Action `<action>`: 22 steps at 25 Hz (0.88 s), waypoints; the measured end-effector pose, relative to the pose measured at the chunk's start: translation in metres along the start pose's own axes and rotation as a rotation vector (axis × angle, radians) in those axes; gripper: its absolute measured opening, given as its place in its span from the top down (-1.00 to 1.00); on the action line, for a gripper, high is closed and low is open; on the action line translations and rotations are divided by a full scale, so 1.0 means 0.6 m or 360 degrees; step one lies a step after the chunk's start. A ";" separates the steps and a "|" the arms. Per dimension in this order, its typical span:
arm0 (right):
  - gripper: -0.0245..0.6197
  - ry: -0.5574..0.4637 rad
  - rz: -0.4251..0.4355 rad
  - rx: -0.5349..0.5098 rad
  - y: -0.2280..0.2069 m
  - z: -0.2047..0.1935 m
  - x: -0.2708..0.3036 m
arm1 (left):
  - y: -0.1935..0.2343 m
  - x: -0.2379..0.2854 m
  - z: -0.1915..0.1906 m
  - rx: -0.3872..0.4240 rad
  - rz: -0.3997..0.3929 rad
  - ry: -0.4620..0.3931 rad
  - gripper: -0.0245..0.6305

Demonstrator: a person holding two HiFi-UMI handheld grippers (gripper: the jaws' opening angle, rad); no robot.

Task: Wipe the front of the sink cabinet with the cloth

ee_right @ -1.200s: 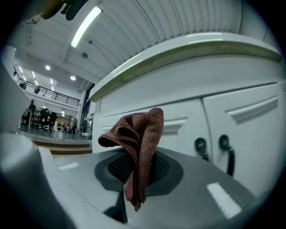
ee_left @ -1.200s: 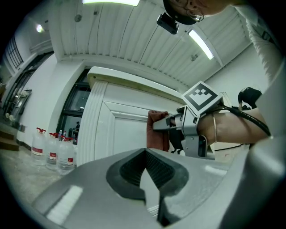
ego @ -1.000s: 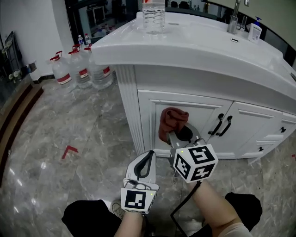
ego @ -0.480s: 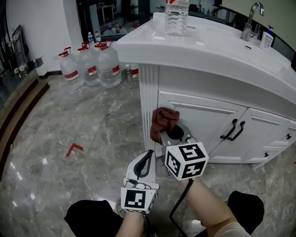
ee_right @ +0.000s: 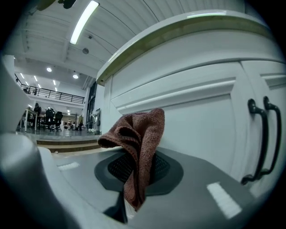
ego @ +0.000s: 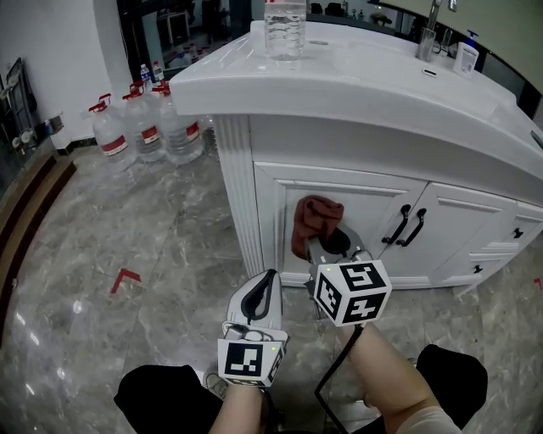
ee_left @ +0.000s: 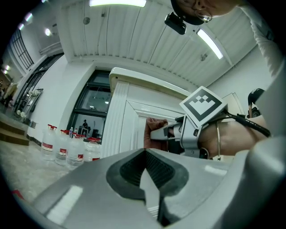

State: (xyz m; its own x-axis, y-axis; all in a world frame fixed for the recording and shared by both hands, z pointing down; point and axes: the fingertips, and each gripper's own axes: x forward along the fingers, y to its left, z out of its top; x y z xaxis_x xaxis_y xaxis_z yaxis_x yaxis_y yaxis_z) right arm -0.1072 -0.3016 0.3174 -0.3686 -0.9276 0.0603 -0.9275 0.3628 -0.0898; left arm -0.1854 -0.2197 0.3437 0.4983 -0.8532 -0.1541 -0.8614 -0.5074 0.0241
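The left gripper [ee_left: 145, 154] fills the lower frame from 4 to 8 o'clock. Its two grey fingers [ee_left: 129, 172] are pressed together along a seam, with nothing between the dark ribbed pads. Just beyond their tips, toward 1 o'clock, the right gripper [ee_left: 157, 133] reaches in from 3 o'clock with its marker cube [ee_left: 203, 105] on top. It clamps a reddish-brown cloth [ee_left: 151, 129] up at the white door panel of the sink cabinet [ee_left: 134, 114]. A forearm [ee_left: 234, 138] trails behind it at 3 o'clock. At 9 o'clock, red-capped water jugs [ee_left: 67, 145] stand on the floor near the cabinet's fluted corner post [ee_left: 117, 129]. Strip lights [ee_left: 118, 2] cross the ceiling at 12 o'clock.
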 end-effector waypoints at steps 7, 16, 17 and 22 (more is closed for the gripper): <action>0.67 0.0010 -0.0195 0.0027 -0.100 -0.004 -0.063 | -0.058 0.023 0.004 0.0019 -0.0087 0.0012 0.93; 0.68 -0.0003 -0.0482 0.0013 -0.189 -0.004 -0.124 | -0.138 0.046 -0.014 0.0086 -0.0239 0.0008 0.93; 0.68 -0.0011 -0.0491 0.0003 -0.190 -0.003 -0.126 | -0.137 0.047 -0.015 0.0072 -0.0237 0.0010 0.93; 0.68 -0.0096 -0.0448 0.0083 -0.186 -0.014 -0.128 | -0.111 0.039 -0.021 0.0063 -0.0195 0.0020 0.93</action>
State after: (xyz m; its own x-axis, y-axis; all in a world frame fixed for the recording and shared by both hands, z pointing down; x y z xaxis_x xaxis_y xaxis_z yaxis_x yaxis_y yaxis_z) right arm 0.0241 -0.2701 0.3310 -0.0914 -0.9953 0.0312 -0.9878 0.0866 -0.1291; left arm -0.1153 -0.2075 0.3512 0.6011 -0.7867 -0.1409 -0.7971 -0.6030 -0.0335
